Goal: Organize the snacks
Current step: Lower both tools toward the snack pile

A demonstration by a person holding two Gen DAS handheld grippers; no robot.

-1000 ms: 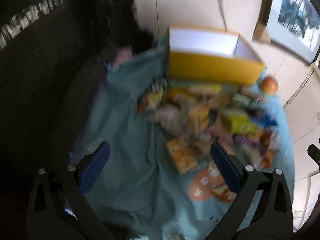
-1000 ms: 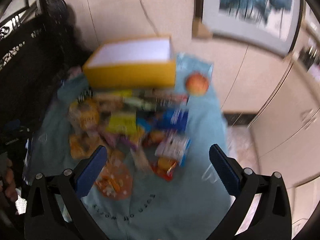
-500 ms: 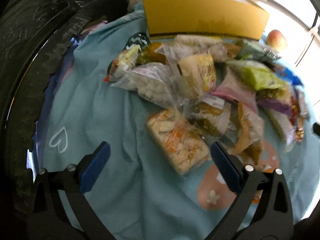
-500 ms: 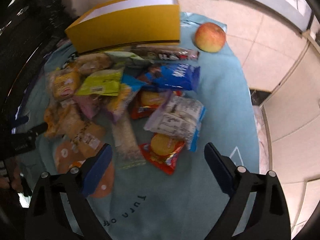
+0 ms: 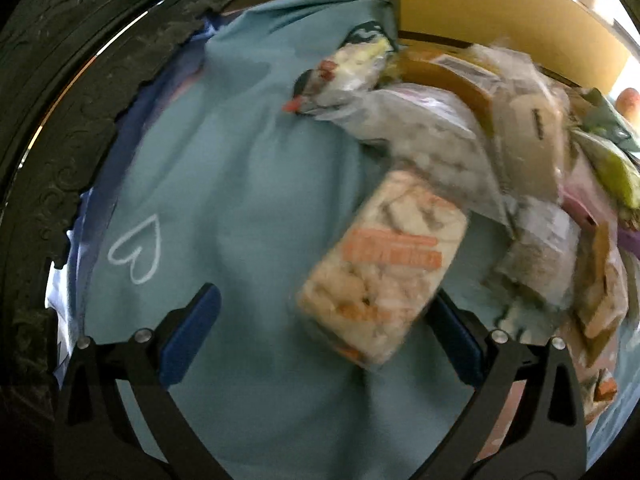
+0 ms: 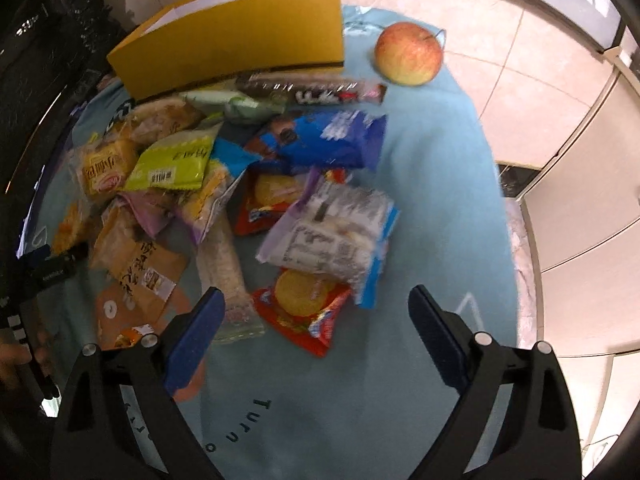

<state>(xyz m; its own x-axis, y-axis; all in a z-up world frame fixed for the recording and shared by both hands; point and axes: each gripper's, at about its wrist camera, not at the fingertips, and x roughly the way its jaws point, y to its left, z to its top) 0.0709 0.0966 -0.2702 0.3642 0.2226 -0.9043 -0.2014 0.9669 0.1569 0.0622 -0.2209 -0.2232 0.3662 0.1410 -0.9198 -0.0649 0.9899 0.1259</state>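
A heap of wrapped snacks lies on a round table under a teal cloth, in front of an open yellow box. My left gripper is open just above the cloth, and a clear pack of pale crackers with orange print lies between its blue pads, nearer the right one, untouched. My right gripper is open over a red cookie packet and a clear blue-edged packet, with nothing gripped. The left gripper's tip shows at the right wrist view's left edge.
An apple sits on the cloth right of the box. Dark carved furniture borders the table's left side. Beige floor tiles and white cabinet fronts lie beyond the right edge. A hand shows at lower left in the right wrist view.
Both grippers have come down toward the table, so the snacks look larger. The left one has closed in on the cracker pack. The right jaws narrowed slightly.
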